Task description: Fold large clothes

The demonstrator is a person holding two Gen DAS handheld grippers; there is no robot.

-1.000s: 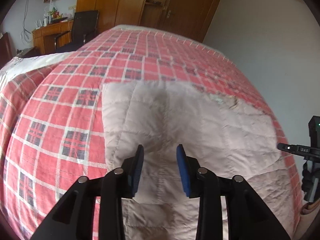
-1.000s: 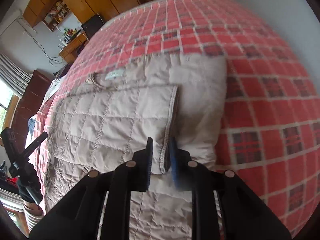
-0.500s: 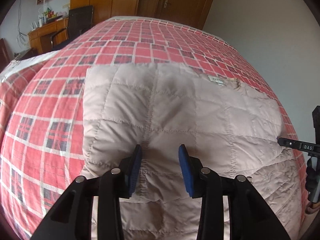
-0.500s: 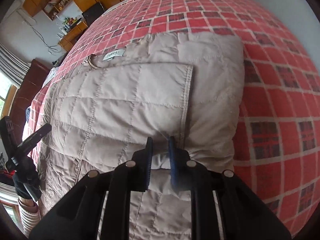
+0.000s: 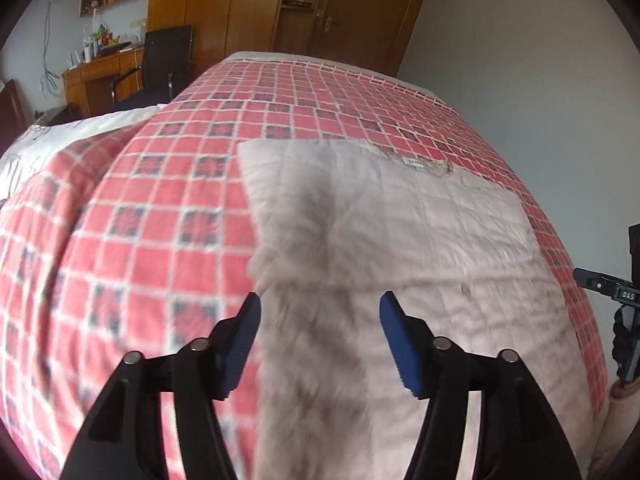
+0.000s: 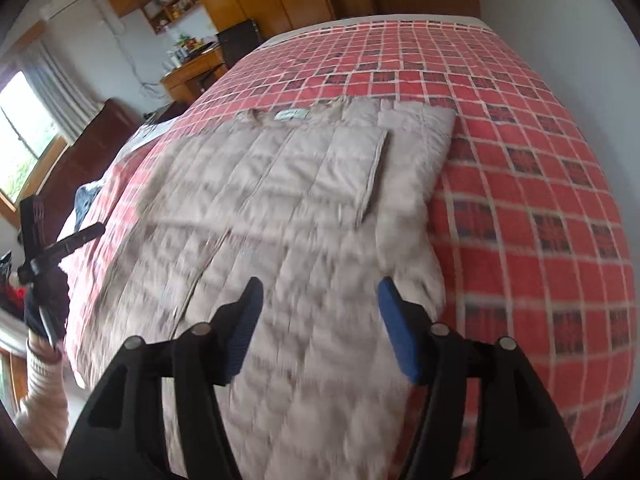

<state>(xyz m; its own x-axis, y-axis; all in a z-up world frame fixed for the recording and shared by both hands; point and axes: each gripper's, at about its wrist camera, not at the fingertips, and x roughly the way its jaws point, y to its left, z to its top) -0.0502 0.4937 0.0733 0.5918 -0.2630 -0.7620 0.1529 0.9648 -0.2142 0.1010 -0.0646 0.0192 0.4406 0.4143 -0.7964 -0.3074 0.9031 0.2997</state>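
A pale beige quilted jacket [image 5: 400, 240] lies flat on the red plaid bedspread [image 5: 160, 220], its collar label [image 5: 416, 163] at the far end. My left gripper [image 5: 320, 320] hovers open above the jacket's near left part, nothing between its blue pads. In the right wrist view the same jacket [image 6: 300, 208] shows a sleeve [image 6: 408, 176] folded along its right side. My right gripper [image 6: 318, 308] is open over the jacket's near right part and holds nothing. The near cloth is blurred in both views.
The bed [image 6: 520, 160] fills most of the room ahead; a white wall [image 5: 540, 60] runs along its right side. A wooden desk [image 5: 104, 80] with a black chair [image 5: 168, 56] and wardrobes [image 5: 300, 8] stand beyond. A person's sleeve [image 6: 40, 380] is at the left edge.
Both grippers have lifted back from the jacket and opened wide. The right one let go of the sleeve edge, which now lies folded on the jacket.
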